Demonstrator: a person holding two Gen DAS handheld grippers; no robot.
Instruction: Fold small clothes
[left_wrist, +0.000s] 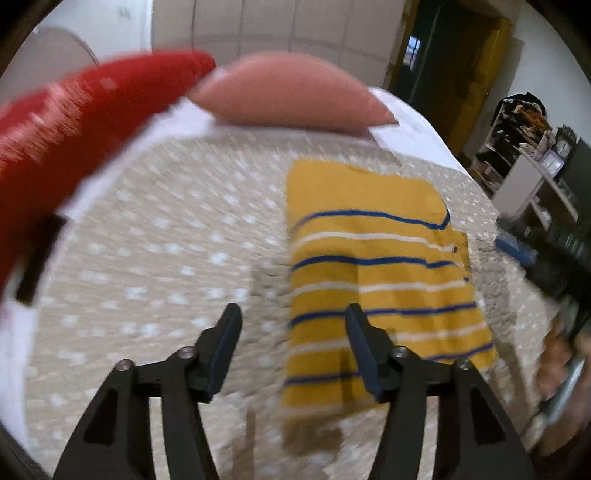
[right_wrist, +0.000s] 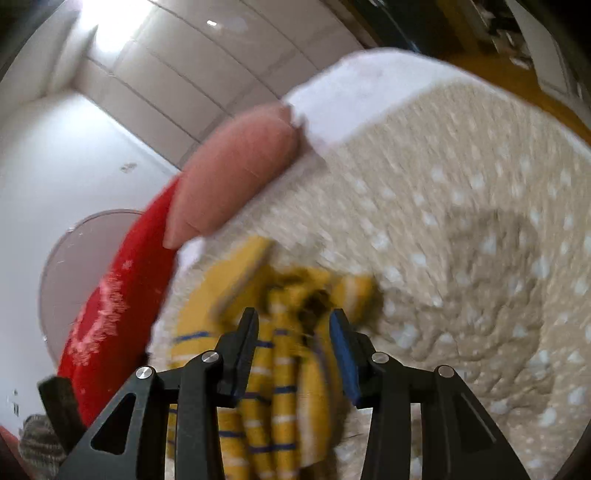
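The left gripper (left_wrist: 293, 345) is spread wide, its two dark fingers well apart with nothing between them. It hovers above the near edge of a yellow shirt with blue and white stripes (left_wrist: 373, 266), one finger over the beige dotted bedspread (left_wrist: 166, 236) and the other over the shirt's left part; whether either tip touches the cloth cannot be told. In this view the shirt lies flat and squarely folded on the bedspread, to the right of centre.

The right gripper (right_wrist: 293, 354) is also parted, though less widely, and a bunched, ridged part of the same shirt (right_wrist: 280, 398) lies between its fingers. The blur hides whether the pads actually press the fabric. This gripper is tilted steeply, pointing across the bed toward the wall, with the bedspread (right_wrist: 461, 206) wrinkled to its right.

At the far side of the bed a pink pillow (left_wrist: 291, 92) rests on a white sheet (left_wrist: 192, 118), and a red pillow (left_wrist: 74, 114) lies just beside it. Shelves with clutter (left_wrist: 524, 140) stand by the wall on the right. Both views are smeared by motion.
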